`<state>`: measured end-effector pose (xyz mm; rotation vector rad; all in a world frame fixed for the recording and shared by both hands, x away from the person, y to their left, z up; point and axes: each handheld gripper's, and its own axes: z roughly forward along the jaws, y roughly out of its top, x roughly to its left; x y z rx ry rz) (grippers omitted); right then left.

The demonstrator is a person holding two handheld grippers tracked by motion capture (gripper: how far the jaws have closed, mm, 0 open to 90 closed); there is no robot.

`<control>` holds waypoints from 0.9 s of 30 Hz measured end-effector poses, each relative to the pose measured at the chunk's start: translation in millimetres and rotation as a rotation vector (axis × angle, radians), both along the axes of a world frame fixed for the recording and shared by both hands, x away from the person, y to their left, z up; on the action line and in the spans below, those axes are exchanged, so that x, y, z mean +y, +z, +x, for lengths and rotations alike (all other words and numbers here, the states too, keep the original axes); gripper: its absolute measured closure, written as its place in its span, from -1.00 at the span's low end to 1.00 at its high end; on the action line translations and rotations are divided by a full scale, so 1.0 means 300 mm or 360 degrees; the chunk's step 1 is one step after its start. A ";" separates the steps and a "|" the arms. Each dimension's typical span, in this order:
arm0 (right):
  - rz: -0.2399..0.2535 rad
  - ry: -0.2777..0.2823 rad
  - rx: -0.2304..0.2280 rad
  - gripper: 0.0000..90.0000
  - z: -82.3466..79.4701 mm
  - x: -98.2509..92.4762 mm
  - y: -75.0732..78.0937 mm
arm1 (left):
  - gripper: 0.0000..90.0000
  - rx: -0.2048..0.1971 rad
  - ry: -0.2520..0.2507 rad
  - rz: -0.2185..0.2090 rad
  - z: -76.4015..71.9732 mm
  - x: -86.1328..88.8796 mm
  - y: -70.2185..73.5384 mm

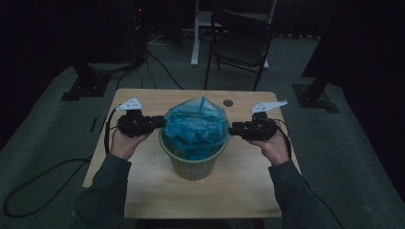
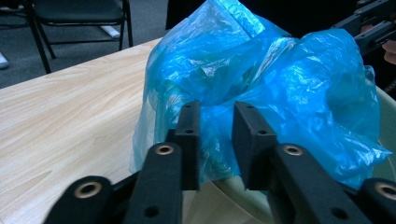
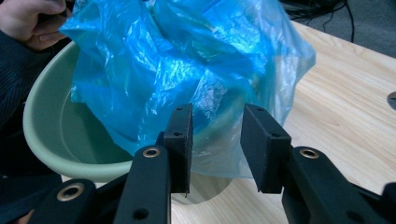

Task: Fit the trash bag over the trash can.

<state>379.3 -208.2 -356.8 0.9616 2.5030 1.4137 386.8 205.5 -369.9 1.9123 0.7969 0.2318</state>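
Observation:
A pale green ribbed bin (image 1: 193,167) stands mid-table, and a crumpled blue plastic bag (image 1: 196,124) puffs up out of it. My left gripper (image 1: 160,123) sits at the bag's left side and my right gripper (image 1: 232,130) at its right, both level with the rim. In the left gripper view the jaws (image 2: 215,109) stand apart with the bag (image 2: 280,79) just beyond them, above the bin rim (image 2: 386,121). In the right gripper view the jaws (image 3: 217,112) are also apart, facing the bag (image 3: 187,56) where it hangs over the bin wall (image 3: 60,126). Neither pair presses the film.
The wooden table (image 1: 143,191) has bare room in front of the bin and on both sides, with a small round hole (image 1: 228,102) near its far edge. A black folding chair (image 1: 241,43) stands beyond the table. Cables run across the dark floor on the left.

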 end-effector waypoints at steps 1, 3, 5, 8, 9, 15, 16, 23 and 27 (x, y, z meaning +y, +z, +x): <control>-0.0004 0.0007 0.0006 0.42 0.001 0.002 -0.002 | 0.69 0.0000 -0.0003 0.0003 -0.001 0.001 0.000; -0.0018 0.0017 0.0015 0.42 0.002 0.008 -0.008 | 0.79 -0.0005 -0.0002 0.0012 -0.005 0.001 0.000; -0.0021 0.0029 0.0031 0.50 0.003 0.012 -0.013 | 0.88 -0.0011 -0.0005 0.0008 -0.011 0.002 0.000; -0.0010 0.0051 0.0044 0.64 0.002 0.012 -0.016 | 0.98 -0.0020 -0.0003 -0.0002 -0.023 0.004 0.001; -0.0018 0.0066 0.0031 0.84 -0.007 0.012 -0.014 | 1.00 -0.0027 0.0000 -0.0015 -0.039 0.007 -0.002; -0.0013 0.0099 0.0035 0.97 -0.029 0.009 -0.014 | 1.00 -0.0023 -0.0004 -0.0060 -0.085 0.023 -0.023; -0.0013 0.0104 0.0036 0.99 -0.033 0.009 -0.015 | 1.00 -0.0024 0.0001 -0.0068 -0.093 0.028 -0.024; -0.0041 0.0146 0.0044 1.00 -0.058 0.018 -0.027 | 1.00 -0.0009 -0.0002 -0.0103 -0.131 0.047 -0.032; -0.0042 0.0152 0.0042 1.00 -0.063 0.020 -0.030 | 1.00 0.0004 0.0002 -0.0126 -0.143 0.055 -0.041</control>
